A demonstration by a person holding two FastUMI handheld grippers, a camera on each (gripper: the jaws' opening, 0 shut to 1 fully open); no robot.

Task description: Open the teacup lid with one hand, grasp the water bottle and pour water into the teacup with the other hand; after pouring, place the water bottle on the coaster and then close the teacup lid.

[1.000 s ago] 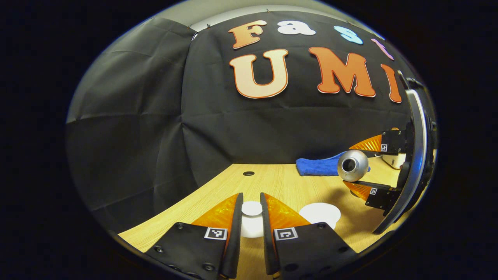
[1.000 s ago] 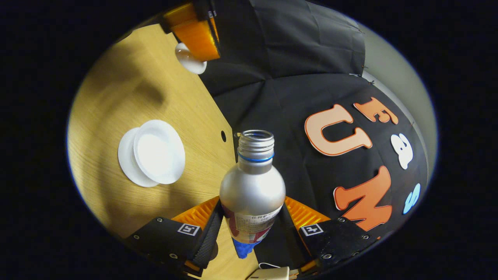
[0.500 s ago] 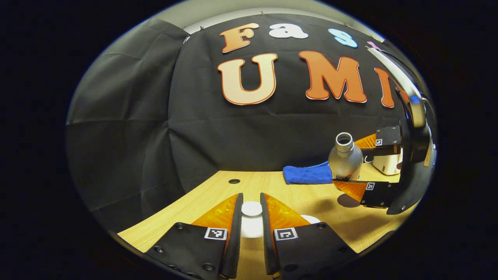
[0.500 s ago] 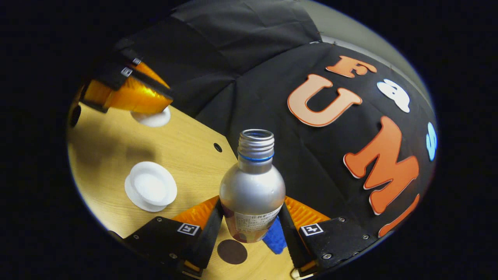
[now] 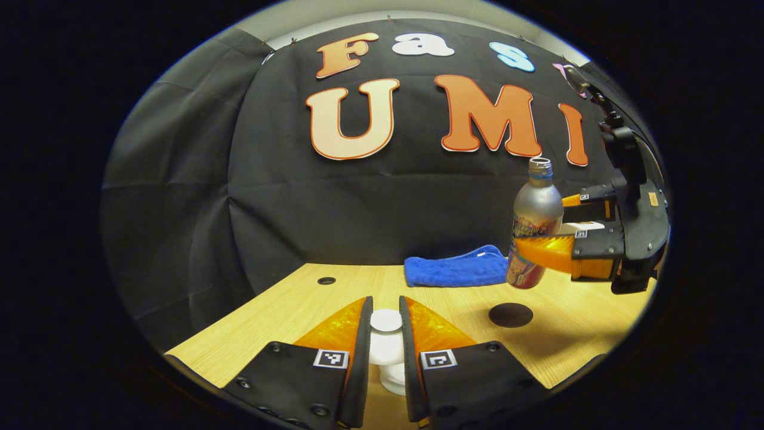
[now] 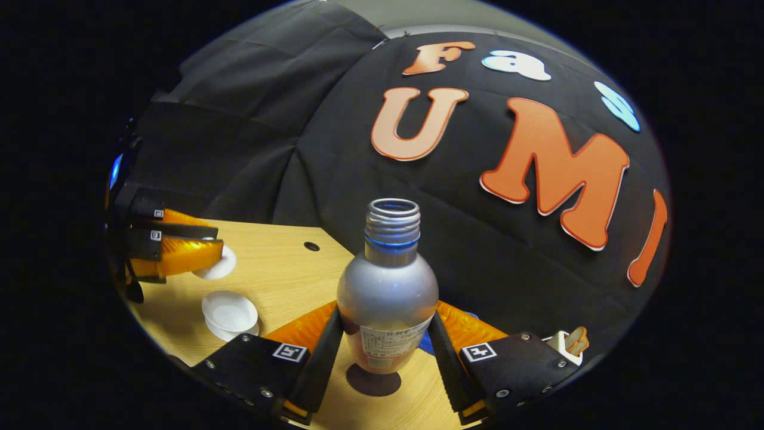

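Note:
In the right gripper view my right gripper (image 6: 385,325) is shut on the silver water bottle (image 6: 387,286), which stands upright with no cap on, just above the dark round coaster (image 6: 373,381). The open white teacup (image 6: 230,312) sits on its saucer at the left. Beyond it my left gripper (image 6: 206,251) holds the white lid (image 6: 218,266) in the air. In the left gripper view my left gripper (image 5: 385,306) is shut on the lid's knob (image 5: 386,321). At the right the bottle (image 5: 537,200) hangs above the coaster (image 5: 511,314).
A blue cloth (image 5: 456,272) lies at the back of the wooden table (image 5: 286,310), beside the wall. A small cable hole (image 5: 326,280) sits at the back left. A small white and tan object (image 6: 568,343) shows at the right.
The bottle has swung from tipped over the teacup back to upright and moved away to above the coaster. My left gripper has kept the lid raised.

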